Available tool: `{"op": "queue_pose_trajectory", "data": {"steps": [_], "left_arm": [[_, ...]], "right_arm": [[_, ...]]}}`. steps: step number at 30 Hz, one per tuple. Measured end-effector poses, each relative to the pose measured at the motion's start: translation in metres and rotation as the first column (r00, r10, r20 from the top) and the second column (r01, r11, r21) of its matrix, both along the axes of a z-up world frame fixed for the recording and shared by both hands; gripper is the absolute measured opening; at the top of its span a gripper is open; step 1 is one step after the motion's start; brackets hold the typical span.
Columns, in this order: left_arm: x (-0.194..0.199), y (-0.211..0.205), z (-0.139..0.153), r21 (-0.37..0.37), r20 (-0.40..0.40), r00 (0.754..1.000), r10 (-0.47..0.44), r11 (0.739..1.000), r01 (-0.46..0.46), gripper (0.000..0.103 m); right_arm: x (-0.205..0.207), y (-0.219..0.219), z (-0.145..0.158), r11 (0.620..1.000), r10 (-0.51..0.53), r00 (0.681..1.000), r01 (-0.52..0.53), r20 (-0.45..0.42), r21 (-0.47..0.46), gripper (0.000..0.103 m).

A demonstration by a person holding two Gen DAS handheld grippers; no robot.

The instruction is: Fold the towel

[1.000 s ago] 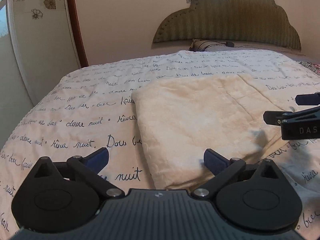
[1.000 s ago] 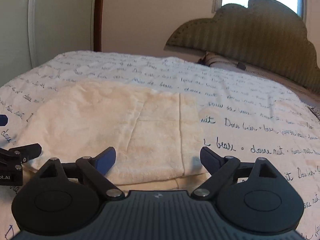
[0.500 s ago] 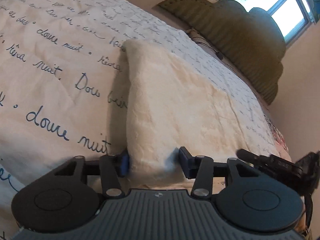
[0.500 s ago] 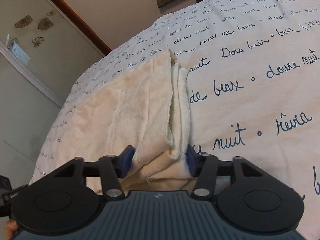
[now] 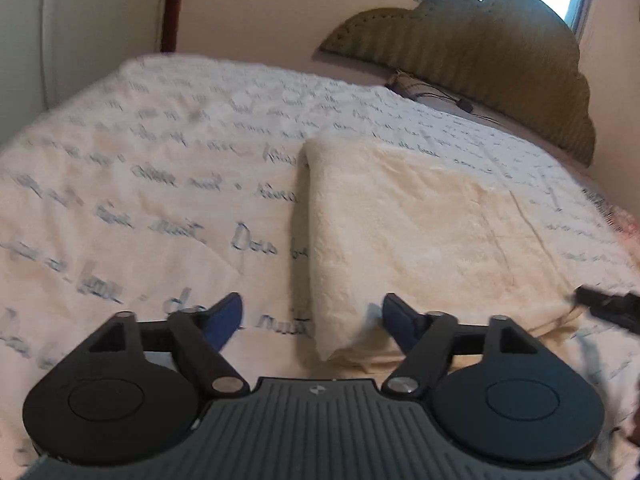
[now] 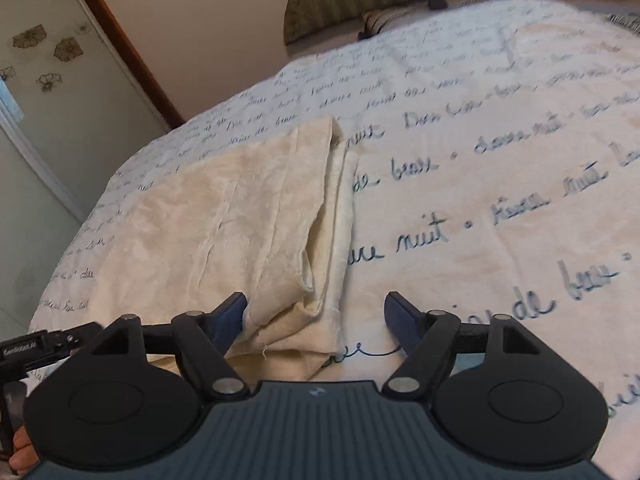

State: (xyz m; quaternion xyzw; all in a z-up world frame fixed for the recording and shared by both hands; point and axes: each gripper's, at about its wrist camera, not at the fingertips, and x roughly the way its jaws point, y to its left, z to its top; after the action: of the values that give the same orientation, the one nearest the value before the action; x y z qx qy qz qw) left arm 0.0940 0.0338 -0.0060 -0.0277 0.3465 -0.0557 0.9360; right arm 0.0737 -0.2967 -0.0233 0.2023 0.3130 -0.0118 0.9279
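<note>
A cream towel lies folded flat on the bed. Its near left corner sits between the fingers of my left gripper, which stands open and wide of the cloth. In the right wrist view the towel shows its layered right edge. Its near right corner lies between the spread fingers of my right gripper, which is open; the left fingertip touches the cloth. Each gripper shows in the other's view: the right one and the left one.
The bedspread is white with blue script. A padded headboard and a pillow are at the far end. A pale wardrobe door stands left of the bed. A hand shows at the lower left.
Half a second ago both grippers were pinched narrow on the towel's near corners and tilted. Now both have opened wide and the corners lie loose on the bed.
</note>
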Motion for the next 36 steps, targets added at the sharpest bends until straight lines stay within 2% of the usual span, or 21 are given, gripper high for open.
{"op": "queue_pose_trajectory", "data": {"steps": [1, 2, 3, 4, 5, 7, 8, 10, 12, 14, 16, 17, 19, 20, 21, 23, 26, 27, 31, 36], "left_arm": [[-0.015, -0.010, 0.005, 0.096, 0.061, 0.998, 0.005, 0.995, -0.011, 0.103], [-0.030, -0.022, 0.007, 0.176, 0.109, 0.994, -0.019, 0.984, 0.000, 0.103], [-0.041, -0.035, 0.005, 0.251, 0.122, 0.991, -0.061, 0.968, 0.028, 0.103], [-0.049, -0.049, 0.001, 0.316, 0.103, 0.990, -0.101, 0.947, 0.064, 0.103], [-0.054, -0.061, -0.005, 0.359, 0.081, 0.989, -0.123, 0.929, 0.087, 0.103], [-0.064, -0.075, -0.019, 0.396, 0.068, 0.989, -0.134, 0.913, 0.097, 0.103], [-0.066, -0.076, -0.024, 0.397, 0.048, 0.990, -0.129, 0.912, 0.100, 0.103], [-0.070, -0.064, -0.025, 0.377, 0.023, 0.994, -0.104, 0.922, 0.088, 0.102], [-0.076, -0.042, -0.016, 0.375, 0.011, 0.999, -0.036, 0.927, 0.029, 0.100], [-0.084, -0.019, 0.002, 0.370, 0.033, 0.999, 0.007, 0.929, -0.018, 0.099], [-0.087, -0.005, 0.021, 0.347, 0.080, 0.996, 0.037, 0.936, -0.063, 0.100], [-0.085, -0.004, 0.027, 0.324, 0.094, 0.995, 0.039, 0.943, -0.068, 0.101], [-0.076, -0.013, 0.028, 0.282, 0.094, 0.995, 0.022, 0.958, -0.048, 0.102], [-0.071, -0.023, 0.024, 0.260, 0.087, 0.996, 0.019, 0.965, -0.041, 0.102], [-0.069, -0.031, 0.018, 0.239, 0.082, 0.997, 0.013, 0.970, -0.032, 0.102], [-0.064, -0.049, 0.005, 0.215, 0.070, 0.998, 0.000, 0.977, -0.015, 0.102], [-0.059, -0.066, -0.014, 0.206, 0.061, 0.998, 0.004, 0.978, -0.017, 0.102], [-0.057, -0.068, -0.020, 0.204, 0.056, 0.998, 0.031, 0.978, -0.041, 0.101], [-0.047, -0.061, -0.036, 0.156, 0.007, 0.999, 0.045, 0.987, -0.046, 0.101], [-0.045, -0.056, -0.042, 0.162, 0.021, 0.998, 0.061, 0.985, -0.064, 0.102]], "right_arm": [[-0.016, 0.009, 0.011, 0.996, -0.034, 0.998, 0.039, 0.062, -0.075, 0.076], [-0.031, 0.023, 0.020, 0.986, -0.042, 0.992, 0.060, 0.121, -0.156, 0.077], [-0.043, 0.039, 0.025, 0.974, -0.012, 0.987, 0.047, 0.158, -0.221, 0.077], [-0.050, 0.057, 0.027, 0.961, 0.050, 0.984, -0.001, 0.170, -0.277, 0.078], [-0.052, 0.071, 0.024, 0.950, 0.109, 0.983, -0.058, 0.151, -0.307, 0.082], [-0.045, 0.092, 0.007, 0.931, 0.177, 0.982, -0.148, 0.058, -0.334, 0.085], [-0.039, 0.096, -0.005, 0.924, 0.172, 0.985, -0.163, -0.005, -0.347, 0.085], [-0.032, 0.100, -0.027, 0.913, 0.121, 0.975, -0.182, -0.184, -0.366, 0.086], [-0.058, 0.094, -0.014, 0.934, 0.116, 0.976, -0.171, -0.186, -0.314, 0.087], [-0.084, 0.081, 0.013, 0.965, 0.156, 0.972, -0.189, -0.178, -0.184, 0.087], [-0.112, 0.071, 0.041, 0.970, 0.234, 0.971, -0.237, -0.045, -0.058, 0.099], [-0.119, 0.070, 0.050, 0.969, 0.243, 0.970, -0.242, 0.020, -0.050, 0.103], [-0.112, 0.079, 0.055, 0.964, 0.237, 0.962, -0.216, 0.136, -0.152, 0.103], [-0.103, 0.086, 0.049, 0.955, 0.234, 0.962, -0.199, 0.142, -0.221, 0.103], [-0.086, 0.095, 0.040, 0.940, 0.216, 0.970, -0.175, 0.111, -0.294, 0.103], [-0.061, 0.107, 0.019, 0.917, 0.163, 0.985, -0.127, 0.065, -0.377, 0.103], [-0.051, 0.113, -0.001, 0.919, 0.187, 0.977, -0.137, 0.104, -0.368, 0.103], [-0.050, 0.114, -0.005, 0.919, 0.195, 0.974, -0.140, 0.118, -0.369, 0.103], [-0.045, 0.124, -0.016, 0.899, 0.172, 0.978, -0.107, 0.118, -0.424, 0.103], [-0.035, 0.112, -0.031, 0.936, 0.098, 0.994, -0.073, 0.053, -0.344, 0.103]]}}
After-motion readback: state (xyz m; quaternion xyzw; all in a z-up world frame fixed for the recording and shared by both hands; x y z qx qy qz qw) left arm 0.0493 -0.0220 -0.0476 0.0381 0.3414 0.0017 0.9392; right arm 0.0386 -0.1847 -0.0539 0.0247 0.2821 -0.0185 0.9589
